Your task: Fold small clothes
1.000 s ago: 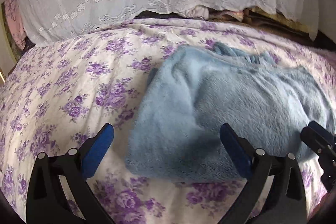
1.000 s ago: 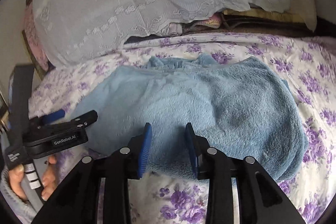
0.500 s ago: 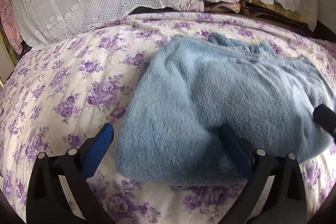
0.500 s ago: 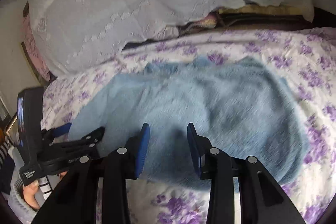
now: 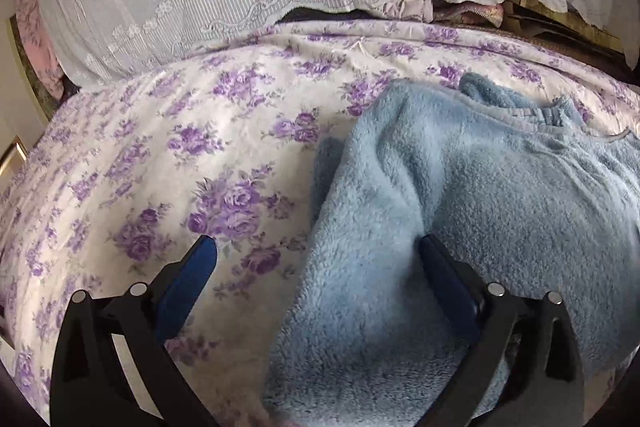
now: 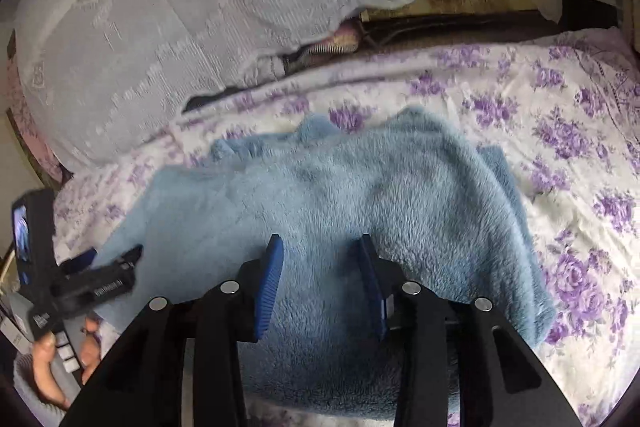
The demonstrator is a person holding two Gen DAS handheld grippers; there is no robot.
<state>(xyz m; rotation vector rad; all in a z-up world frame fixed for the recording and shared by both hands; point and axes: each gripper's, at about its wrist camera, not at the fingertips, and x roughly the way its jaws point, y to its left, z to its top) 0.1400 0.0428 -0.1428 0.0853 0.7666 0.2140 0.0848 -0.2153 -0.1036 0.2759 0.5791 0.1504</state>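
**Blue fleece between open tongs**

From the left wrist we see the left gripper (image 5: pixel 316 263) spread wide – its 3 o'clock finger rests against the blue fleece garment (image 5: pixel 460 211), nothing clamped. The garment lies on the floral bedsheet (image 5: pixel 180 155), from centre toward 4 o'clock.

From the right wrist we see the right gripper (image 6: pixel 318 267) hovering over the garment (image 6: pixel 360 195) – jaws parted, gripping nothing. At 8 o'clock a hand (image 6: pixel 48 371) holds the left gripper (image 6: pixel 108 257).

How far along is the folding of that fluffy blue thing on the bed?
Partly done: the fluffy light-blue fleece garment lies doubled over on the purple-flowered bedsheet. Nothing is gripped: the left gripper and right gripper both stand open over it. A neater, smaller fold probably remains.
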